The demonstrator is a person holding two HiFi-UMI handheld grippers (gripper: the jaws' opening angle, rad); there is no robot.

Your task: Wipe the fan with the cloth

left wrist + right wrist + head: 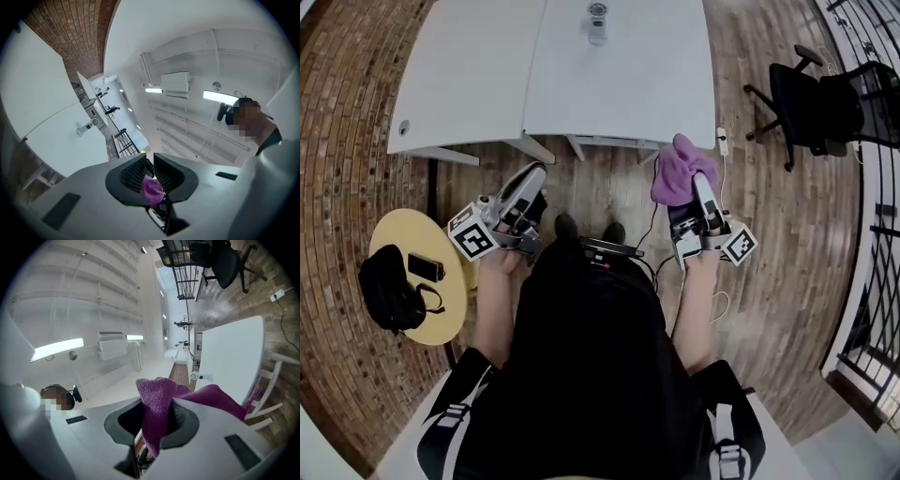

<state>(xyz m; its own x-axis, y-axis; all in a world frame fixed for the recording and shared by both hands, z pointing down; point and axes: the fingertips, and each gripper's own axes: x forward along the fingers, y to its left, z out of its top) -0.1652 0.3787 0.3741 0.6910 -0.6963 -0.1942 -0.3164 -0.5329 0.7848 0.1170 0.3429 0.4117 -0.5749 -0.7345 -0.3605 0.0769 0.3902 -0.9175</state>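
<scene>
A small white fan [597, 23] lies at the far side of the white table [478, 84]; it also shows in the left gripper view [86, 127] and the right gripper view [200, 377]. My right gripper [688, 187] is shut on a purple cloth [675, 171], short of the table's near edge. The cloth [158, 401] bunches out above and below the jaws of the right gripper [157, 416]. My left gripper [536, 174] hovers apart at the left, tilted slightly up. Its jaws stand almost together [150, 164]. A small purple patch [151, 189] shows low in their gap; I cannot tell what it is.
A black office chair [802, 98] stands at the right of the table. A round yellow side table [403, 234] at the left carries a black bag [389, 286] and a dark device [425, 267]. A white power strip [722, 141] and its cable lie on the wooden floor.
</scene>
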